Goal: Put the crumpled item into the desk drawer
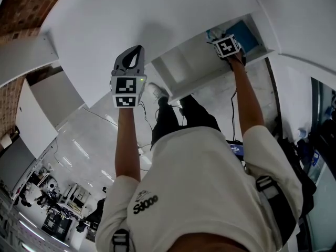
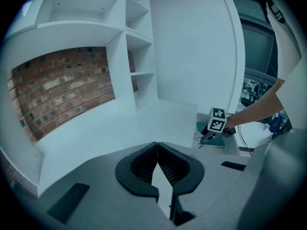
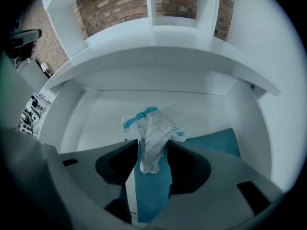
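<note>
The right tongs [image 3: 152, 146] are reached into the open desk drawer [image 3: 91, 119], and their jaws stand spread wide. The crumpled item [image 3: 156, 126], a scrunched white wrapper with blue print, sits between them. Its narrow end is down in the gap and its bulk pokes out just past the tips. The pads do not look to be squeezing it. Whether it already rests on the drawer floor I cannot tell. Below the jaws and off to their right a flat blue sheet [image 3: 218, 142] lies in the drawer. Beyond the tips is the drawer's white back wall, with the desk top [image 3: 158, 56] overhanging it.

The left tongs [image 2: 157, 145] are held well apart to the left of the right ones, out over the white desk top. Their jaws are pressed together at the tips with nothing between them. Ahead of them, to the left, are white shelves [image 2: 136, 47] and a brick wall [image 2: 57, 92]. Off to their right the other tongs show at the drawer, on the end of the person's outstretched arm [image 2: 254, 111]
</note>
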A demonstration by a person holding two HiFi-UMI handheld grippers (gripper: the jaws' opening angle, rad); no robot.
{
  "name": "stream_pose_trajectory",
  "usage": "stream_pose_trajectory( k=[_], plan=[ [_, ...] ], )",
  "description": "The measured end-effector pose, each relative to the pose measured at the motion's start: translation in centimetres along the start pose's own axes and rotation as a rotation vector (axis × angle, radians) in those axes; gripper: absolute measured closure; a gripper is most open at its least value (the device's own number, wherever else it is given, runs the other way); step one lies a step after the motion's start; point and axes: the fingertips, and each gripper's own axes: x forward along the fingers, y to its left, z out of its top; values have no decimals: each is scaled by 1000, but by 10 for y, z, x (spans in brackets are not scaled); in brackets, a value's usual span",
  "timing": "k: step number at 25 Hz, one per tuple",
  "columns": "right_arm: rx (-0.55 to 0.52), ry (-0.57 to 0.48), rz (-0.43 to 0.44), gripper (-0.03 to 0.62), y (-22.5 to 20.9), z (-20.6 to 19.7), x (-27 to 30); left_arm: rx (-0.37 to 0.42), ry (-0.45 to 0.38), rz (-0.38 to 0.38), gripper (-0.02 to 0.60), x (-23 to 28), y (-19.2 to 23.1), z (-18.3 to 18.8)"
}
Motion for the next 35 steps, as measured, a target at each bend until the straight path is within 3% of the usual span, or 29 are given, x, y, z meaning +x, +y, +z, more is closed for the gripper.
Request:
stream_pose_trajectory(
  k=[3,8,16,19,25,35],
  plan=[
    [15,-99,23,416,5,15,-3,1,-1,-1,563,-2,-2,0],
    [75,-129,23,416,9,7,-23,13,-24,-47,563,-4,-13,8],
    [194,-224,-34,418,6,-7,-71,73,-65,-121,563,-11,-23,20],
    [244,-282,-59,457,8,-9,-94,95,-95,-153,563,-15,-25,27],
    [328,-386,-174,576,24,-21,-151,112,-146,-248,563,-28,-26,26],
    [378,-627,-369,588,82,-35,-286,161,-271,-355,563,-79,-26,51]
  ],
)
